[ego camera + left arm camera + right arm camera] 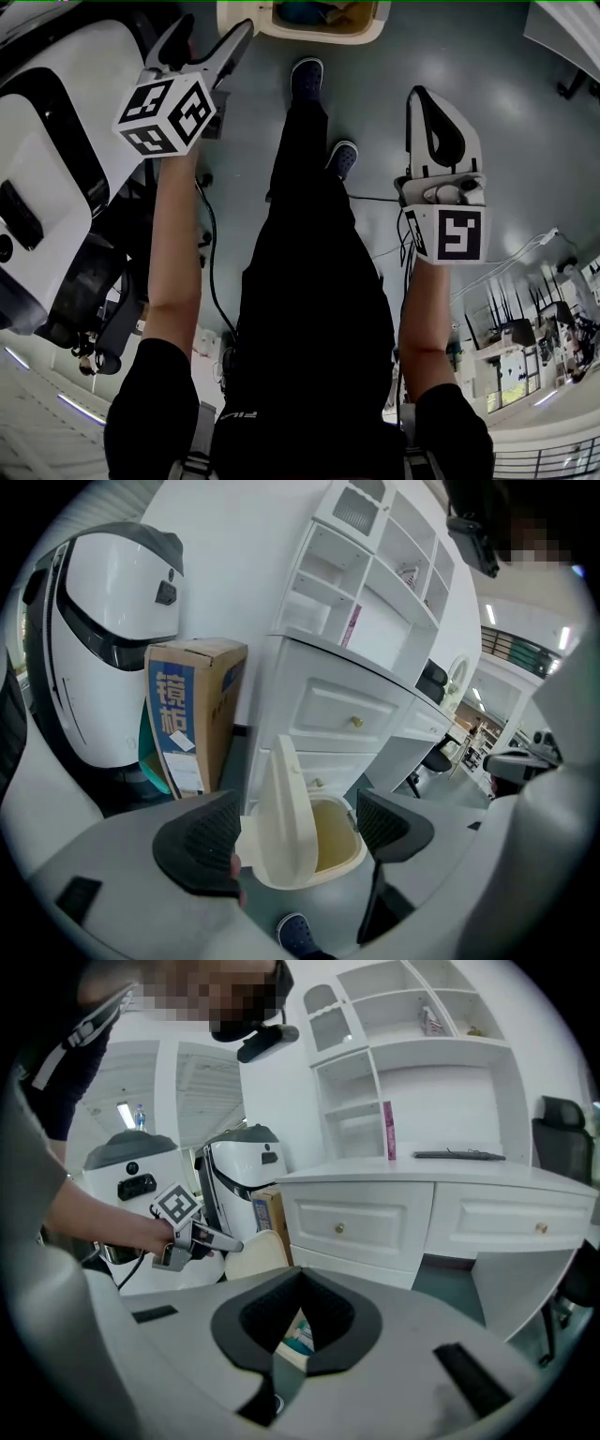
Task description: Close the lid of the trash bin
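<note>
Lid (286,799) of the bin (352,860) stands upright, probably light, stiff plastic; nudge its top edge. Left gripper (298,834) gapes, holding nothing; right gripper (298,1321) is pinched together, empty.

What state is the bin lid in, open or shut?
Open. The lid stands nearly upright, and the trash bin shows its yellowish inside beside it.

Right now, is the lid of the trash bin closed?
No. In the left gripper view the lid stands upright beside the mouth of the trash bin, and the inside of the bin is open to view.
</note>
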The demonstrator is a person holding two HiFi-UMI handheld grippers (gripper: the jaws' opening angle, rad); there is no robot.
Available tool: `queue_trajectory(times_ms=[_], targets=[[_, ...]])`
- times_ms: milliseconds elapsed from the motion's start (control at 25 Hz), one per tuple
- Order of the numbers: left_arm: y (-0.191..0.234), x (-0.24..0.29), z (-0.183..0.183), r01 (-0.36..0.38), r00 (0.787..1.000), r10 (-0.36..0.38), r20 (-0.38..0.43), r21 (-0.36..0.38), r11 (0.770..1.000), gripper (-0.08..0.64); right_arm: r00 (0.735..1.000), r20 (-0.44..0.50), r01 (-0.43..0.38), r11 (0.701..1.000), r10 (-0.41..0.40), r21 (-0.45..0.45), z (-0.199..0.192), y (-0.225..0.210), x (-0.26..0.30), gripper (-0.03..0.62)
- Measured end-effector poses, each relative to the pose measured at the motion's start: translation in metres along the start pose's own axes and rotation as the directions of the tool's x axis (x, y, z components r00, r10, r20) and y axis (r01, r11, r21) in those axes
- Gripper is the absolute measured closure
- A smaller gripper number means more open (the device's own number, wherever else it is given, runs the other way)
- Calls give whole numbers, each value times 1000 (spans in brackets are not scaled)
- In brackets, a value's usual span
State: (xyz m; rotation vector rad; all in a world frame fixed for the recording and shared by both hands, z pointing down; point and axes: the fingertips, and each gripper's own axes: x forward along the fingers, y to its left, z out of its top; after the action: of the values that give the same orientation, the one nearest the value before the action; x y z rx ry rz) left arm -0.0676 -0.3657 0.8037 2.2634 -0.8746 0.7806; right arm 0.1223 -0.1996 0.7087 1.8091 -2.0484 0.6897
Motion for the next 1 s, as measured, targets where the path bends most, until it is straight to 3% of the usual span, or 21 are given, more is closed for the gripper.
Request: queue_trajectory(times_ms=[320,480,560,680,1000], targets=[[12,22,-13,25,1000,-25,-11,8,1000,164,999,-27,37,999,-37,14,-23,-2,6,589],[11,20,-16,37,999,-37,-4,-31,999,179,999,-31,30,999,-30,27,-31,0,5,589],[12,21,-17,31,1000,-31,3,-33,999,235,999,-37,32,999,-30,38,-36,-2,6,589],[11,21,-17,22,1000,-21,12,-29,999,405,998,-49,39,998,-37,53,-42,-4,5,589],[1,23,-16,24,999,-23,45,-21,999,414,997,-74,33,997,-27,73,-59,-2,3,589]])
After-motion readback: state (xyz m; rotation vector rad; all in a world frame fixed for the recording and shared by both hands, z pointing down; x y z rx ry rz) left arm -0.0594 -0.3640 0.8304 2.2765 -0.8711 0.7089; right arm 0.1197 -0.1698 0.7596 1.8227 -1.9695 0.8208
